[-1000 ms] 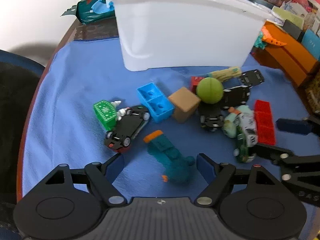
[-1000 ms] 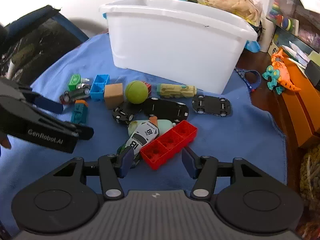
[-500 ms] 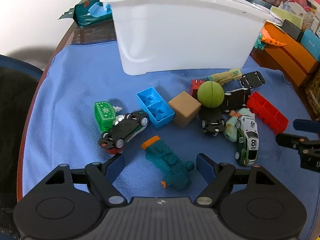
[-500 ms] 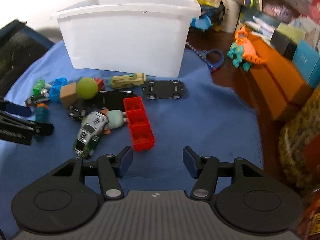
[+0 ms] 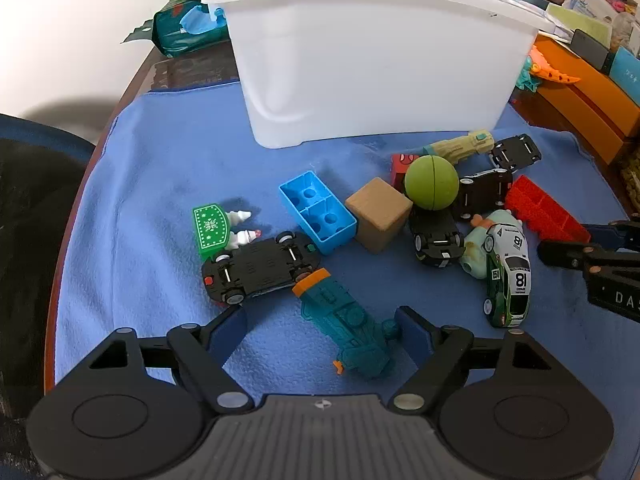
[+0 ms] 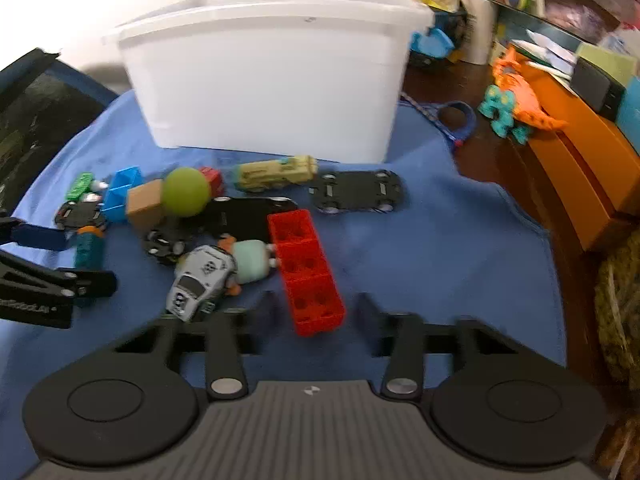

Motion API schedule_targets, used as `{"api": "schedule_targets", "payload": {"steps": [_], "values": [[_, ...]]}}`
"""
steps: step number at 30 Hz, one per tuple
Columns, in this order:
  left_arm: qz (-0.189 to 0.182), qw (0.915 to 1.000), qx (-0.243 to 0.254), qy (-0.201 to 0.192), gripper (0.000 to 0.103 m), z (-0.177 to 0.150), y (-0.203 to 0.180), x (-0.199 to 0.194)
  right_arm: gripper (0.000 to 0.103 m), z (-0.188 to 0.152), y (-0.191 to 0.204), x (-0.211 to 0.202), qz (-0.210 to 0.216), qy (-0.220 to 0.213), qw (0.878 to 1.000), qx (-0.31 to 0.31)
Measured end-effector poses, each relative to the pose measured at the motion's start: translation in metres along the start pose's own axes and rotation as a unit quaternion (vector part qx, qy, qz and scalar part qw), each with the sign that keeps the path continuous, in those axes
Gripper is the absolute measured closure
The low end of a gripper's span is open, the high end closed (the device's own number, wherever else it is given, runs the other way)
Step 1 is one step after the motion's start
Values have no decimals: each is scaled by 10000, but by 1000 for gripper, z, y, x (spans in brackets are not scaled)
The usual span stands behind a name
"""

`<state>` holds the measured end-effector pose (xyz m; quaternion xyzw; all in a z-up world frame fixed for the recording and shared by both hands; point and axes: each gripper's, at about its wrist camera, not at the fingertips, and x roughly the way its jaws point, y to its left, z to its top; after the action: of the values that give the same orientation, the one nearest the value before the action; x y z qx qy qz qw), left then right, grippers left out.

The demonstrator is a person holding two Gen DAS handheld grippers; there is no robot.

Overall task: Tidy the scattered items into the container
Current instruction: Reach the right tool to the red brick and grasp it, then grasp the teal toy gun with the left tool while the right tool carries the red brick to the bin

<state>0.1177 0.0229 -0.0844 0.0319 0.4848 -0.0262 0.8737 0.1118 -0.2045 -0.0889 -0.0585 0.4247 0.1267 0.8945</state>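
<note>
Cloth point(image 6: 440, 248) lies bare to the right of my toys, short of the bench edge. My right tongs point(image 6: 316, 312) are closing around the red block's point(image 6: 306, 264) near end, not yet pressing. My left tongs point(image 5: 320, 328) gape, straddling the teal toy point(image 5: 344, 320). White bin point(image 5: 376, 64) stands behind.

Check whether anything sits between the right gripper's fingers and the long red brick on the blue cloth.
Nothing visible does. The red brick already has its near end between the right gripper's closing fingers, though blur hides any contact. The white race car and pale green toy lie just left of it, outside the gap.
</note>
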Motion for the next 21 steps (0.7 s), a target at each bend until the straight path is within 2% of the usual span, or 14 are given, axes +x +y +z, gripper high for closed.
{"api": "schedule_targets", "payload": {"steps": [3,4,5,6,9,21], "values": [[-99,9999,-125,23,21,0,4,1,76,0,7,-2,-9,-3,9998,-209],[-151,9998,-147,-15,25,0,4,0,76,-1,8,-2,-10,-6,9997,-241],[-188,9996,-166,-86,40,0,5,-2,76,-1,8,-3,-4,-9,9997,-261],[-197,9996,-148,-149,50,-1,6,-3,76,-2,8,-3,7,-12,9996,-280],[-440,9986,-186,-232,50,-3,8,-8,76,-3,7,-8,51,-60,9995,-310],[-667,9966,136,-464,50,-5,1,-39,76,2,13,-36,187,-374,9970,-656]]}}
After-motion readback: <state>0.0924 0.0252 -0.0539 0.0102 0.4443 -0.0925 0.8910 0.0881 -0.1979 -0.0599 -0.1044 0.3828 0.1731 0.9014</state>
